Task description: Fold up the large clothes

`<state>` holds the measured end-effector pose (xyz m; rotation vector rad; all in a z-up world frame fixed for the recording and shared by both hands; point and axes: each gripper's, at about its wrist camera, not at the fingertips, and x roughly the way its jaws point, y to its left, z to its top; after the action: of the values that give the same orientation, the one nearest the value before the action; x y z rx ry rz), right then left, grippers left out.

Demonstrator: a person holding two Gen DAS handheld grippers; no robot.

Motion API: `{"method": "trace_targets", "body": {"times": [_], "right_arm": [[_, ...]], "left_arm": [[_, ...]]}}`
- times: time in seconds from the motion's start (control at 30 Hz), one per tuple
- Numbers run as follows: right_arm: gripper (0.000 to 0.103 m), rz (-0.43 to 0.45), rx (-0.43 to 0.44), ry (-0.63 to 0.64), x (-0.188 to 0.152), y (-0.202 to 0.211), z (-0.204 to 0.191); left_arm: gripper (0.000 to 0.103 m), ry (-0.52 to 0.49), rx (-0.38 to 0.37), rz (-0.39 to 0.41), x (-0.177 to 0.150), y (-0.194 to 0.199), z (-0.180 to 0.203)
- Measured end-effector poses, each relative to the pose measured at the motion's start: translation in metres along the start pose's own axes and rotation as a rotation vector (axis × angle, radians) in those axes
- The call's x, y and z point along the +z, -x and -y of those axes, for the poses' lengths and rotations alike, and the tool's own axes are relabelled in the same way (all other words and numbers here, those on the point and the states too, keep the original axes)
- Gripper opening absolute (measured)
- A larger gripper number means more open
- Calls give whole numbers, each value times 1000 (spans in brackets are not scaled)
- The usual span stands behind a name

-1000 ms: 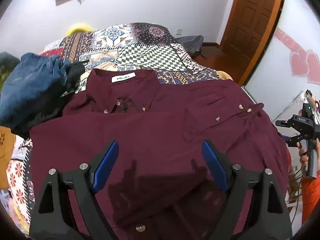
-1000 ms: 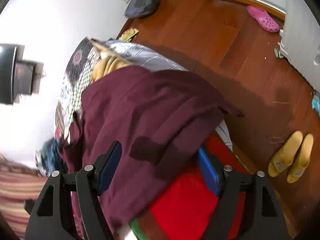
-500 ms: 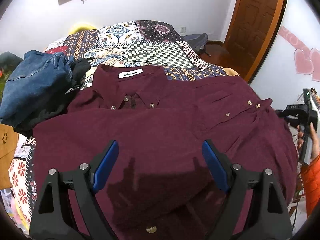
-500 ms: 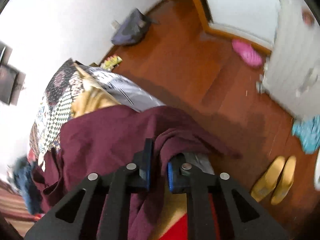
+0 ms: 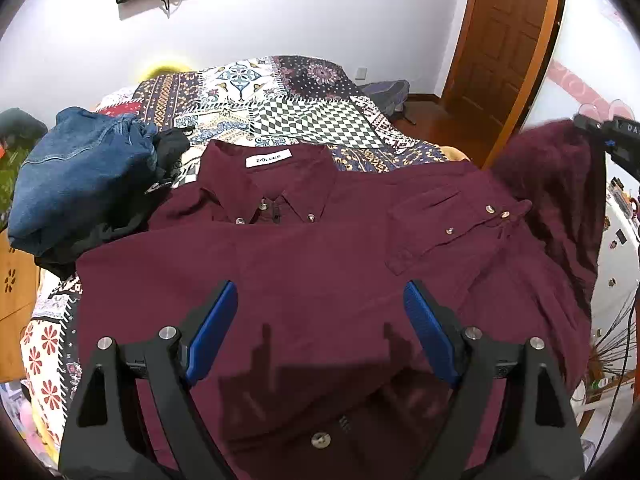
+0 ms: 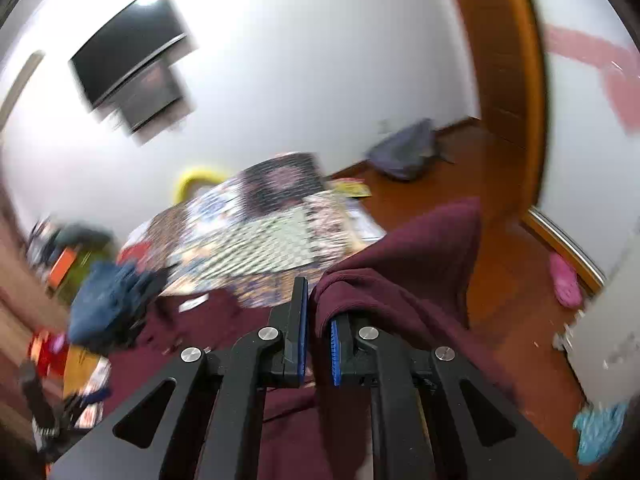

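A large maroon button-up shirt (image 5: 304,264) lies face up on the patterned bed, collar at the far side. My left gripper (image 5: 316,332) is open and hovers above the shirt's lower middle, holding nothing. My right gripper (image 6: 318,344) is shut on the maroon shirt's right side (image 6: 400,272) and holds it lifted. In the left wrist view that raised fabric (image 5: 556,168) hangs from the right gripper (image 5: 612,140) at the far right.
A blue denim garment (image 5: 80,176) over dark clothes lies at the shirt's left shoulder. The patchwork bedspread (image 5: 288,96) lies beyond the collar. A wooden door (image 5: 508,40) and wood floor (image 6: 512,288) are to the right. A pink slipper (image 6: 564,284) lies on the floor.
My right gripper, shut on the shirt's right edge half a second ago, has lifted it up and swung toward the bed. My left gripper stayed open and drew back slightly.
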<state>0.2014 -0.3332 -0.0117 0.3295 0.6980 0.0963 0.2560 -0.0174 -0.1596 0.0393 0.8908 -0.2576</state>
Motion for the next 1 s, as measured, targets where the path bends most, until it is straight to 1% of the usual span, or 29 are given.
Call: {"method": "trace_targets", "body": {"times": [0.03, 0.1, 0.23, 0.27, 0.33, 0.37, 0.47, 0.5, 0.53, 0.57, 0.63, 0.7, 0.8, 0.9, 0.93, 1.0], "right_arm": [[8, -23, 33, 33, -6, -4, -15], [8, -76, 68, 84, -22, -15, -36], [8, -210, 85, 180, -59, -43, -61], [8, -256, 77, 204, -71, -53, -65], [9, -316, 55, 226, -88, -62, -68], [12, -343, 46, 235, -93, -66, -70], [12, -408, 14, 259, -107, -68, -68], [12, -411, 6, 265, -109, -65, -72], [15, -412, -2, 276, -110, -59, -71], [23, -413, 1, 284, -109, -53, -74], [32, -407, 23, 291, -107, -38, -75], [35, -385, 31, 295, -103, -28, -80], [38, -328, 7, 291, -95, -15, -80], [50, -260, -17, 225, -81, 0, -65], [56, -234, -22, 179, -74, 5, -55], [60, -195, -30, 94, -65, 10, -38]], "left_arm": [[85, 2, -3, 5, -1, 3, -2], [85, 7, -7, 10, -4, 7, -6], [85, 19, -16, 11, -9, 12, -13], [85, 23, -18, 10, -11, 13, -15], [85, 25, -23, 8, -14, 14, -17], [85, 24, -26, 7, -15, 15, -17], [85, 14, -28, 5, -20, 16, -16], [85, 11, -29, 5, -21, 17, -15], [85, 8, -29, 5, -22, 17, -14], [85, 8, -29, 6, -23, 17, -14], [85, 10, -34, 4, -23, 16, -12], [85, 14, -38, 3, -23, 15, -10], [85, 17, -39, 7, -21, 15, -8], [85, 16, -39, 11, -18, 15, -3], [85, 15, -38, 12, -17, 15, -2], [85, 12, -35, 15, -16, 15, 0]]}}
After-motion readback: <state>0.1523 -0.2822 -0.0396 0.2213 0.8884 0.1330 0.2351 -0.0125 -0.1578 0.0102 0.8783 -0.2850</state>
